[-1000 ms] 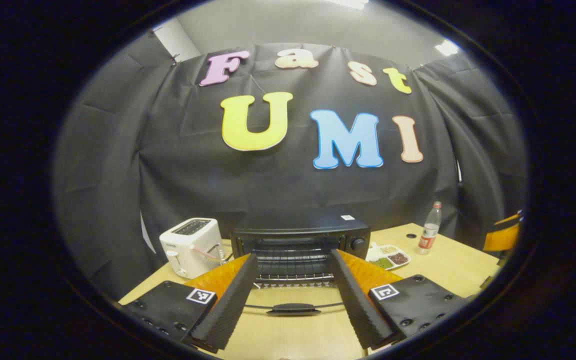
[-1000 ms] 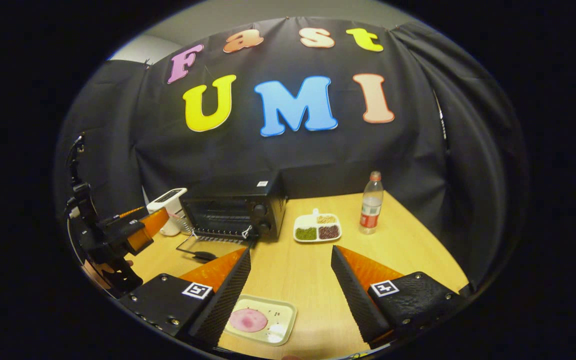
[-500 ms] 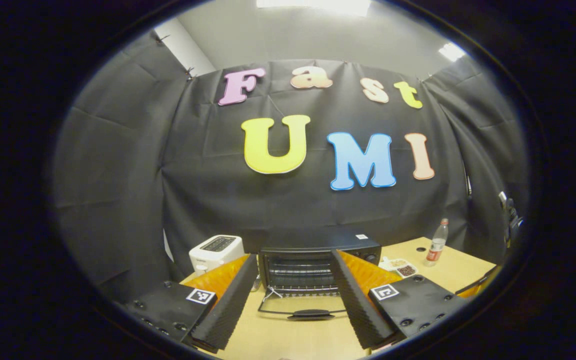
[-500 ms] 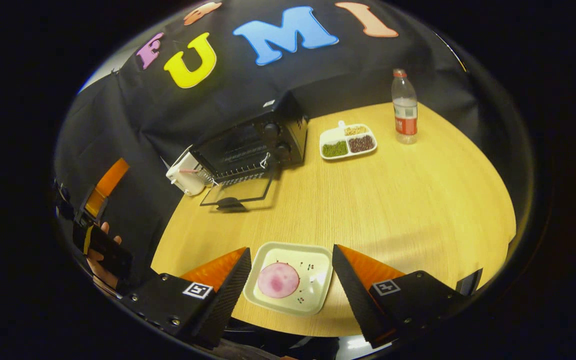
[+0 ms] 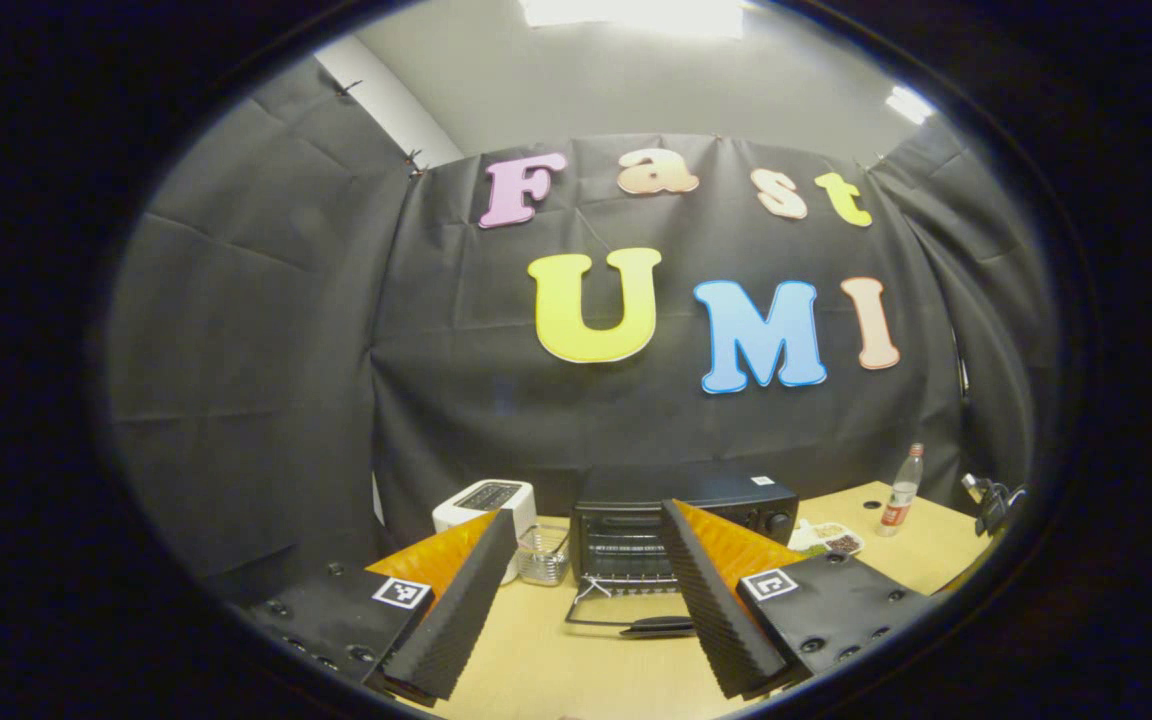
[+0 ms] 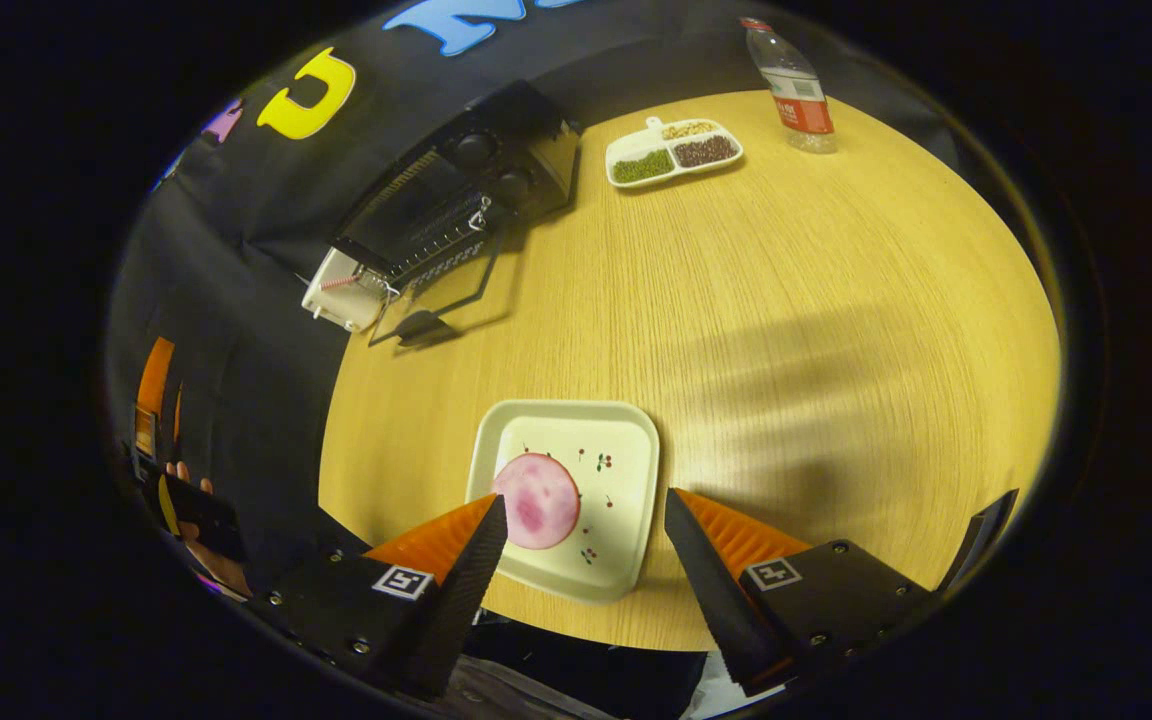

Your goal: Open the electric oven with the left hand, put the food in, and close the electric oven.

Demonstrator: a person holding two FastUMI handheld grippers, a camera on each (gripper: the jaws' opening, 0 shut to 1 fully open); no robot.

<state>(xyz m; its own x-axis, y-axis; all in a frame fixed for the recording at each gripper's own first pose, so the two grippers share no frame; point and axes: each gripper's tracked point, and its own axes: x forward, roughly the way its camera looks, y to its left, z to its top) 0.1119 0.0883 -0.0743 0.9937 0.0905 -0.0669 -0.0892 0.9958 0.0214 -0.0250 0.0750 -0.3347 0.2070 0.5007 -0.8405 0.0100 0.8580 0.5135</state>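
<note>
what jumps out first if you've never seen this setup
The black electric oven at the table's far-left edge, its glass door dropped flat open. Nearer, a cream square plate with a pink round slice of food lies just ahead of the open right gripper.

The left gripper (image 5: 586, 600) is hanging level near the worktop's front-left corner, its jaws standing wide apart with nothing between them, pointing toward the back edge. In the right gripper view it is showing far off at the left, past the worktop's left edge, with a hand (image 6: 198, 545) wrapping around its grip. The right gripper (image 6: 581, 570) is tilting steeply downward above the worktop's front edge, looking almost straight down. Its jaws are also standing wide apart, touching nothing, and the fingers (image 6: 456, 590) are hovering clear of the surface.
</note>
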